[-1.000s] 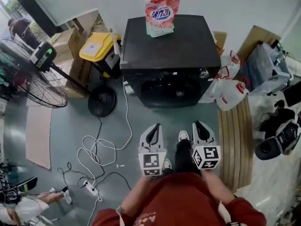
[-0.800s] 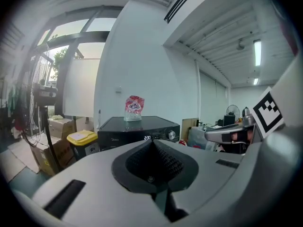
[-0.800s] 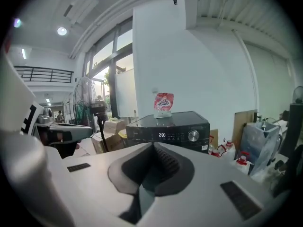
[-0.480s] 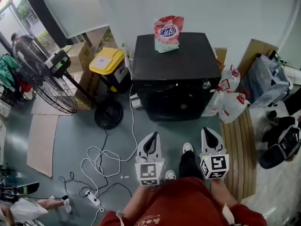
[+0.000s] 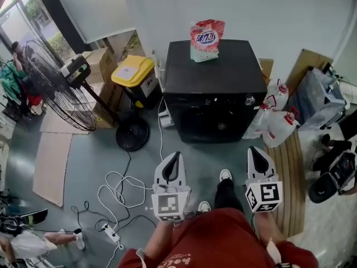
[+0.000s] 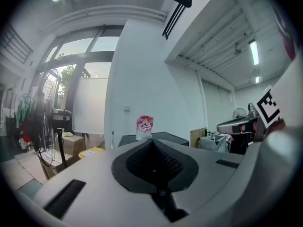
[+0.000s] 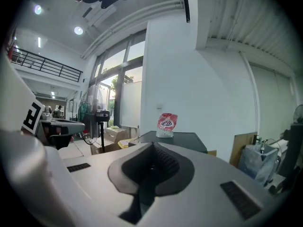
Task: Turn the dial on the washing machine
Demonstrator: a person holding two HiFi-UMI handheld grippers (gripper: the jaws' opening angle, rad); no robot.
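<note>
The black front-loading washing machine (image 5: 215, 88) stands against the white wall, with its silver dial (image 5: 249, 100) at the right end of the control strip. A red and white detergent pouch (image 5: 206, 39) stands on its lid. My left gripper (image 5: 173, 157) and right gripper (image 5: 256, 151) hover over the floor, well short of the machine, both pointing at it. Both are shut with nothing between the jaws. Past the closed tips of the left gripper (image 6: 153, 142) I see the pouch (image 6: 144, 127). The right gripper (image 7: 152, 146) view shows the pouch (image 7: 166, 125) on the dark lid (image 7: 184, 138).
A standing fan (image 5: 61, 94) and a yellow-lidded bin (image 5: 133, 71) are left of the machine. White jugs (image 5: 279, 124) and a wooden slatted board (image 5: 284, 172) lie to its right. White cables (image 5: 120, 186) and a power strip (image 5: 109, 234) trail on the floor at left.
The view has shifted, so the machine sits lower and further right in the frame. Both grippers have dropped toward the frame's bottom and spread apart, the right one moving right.
</note>
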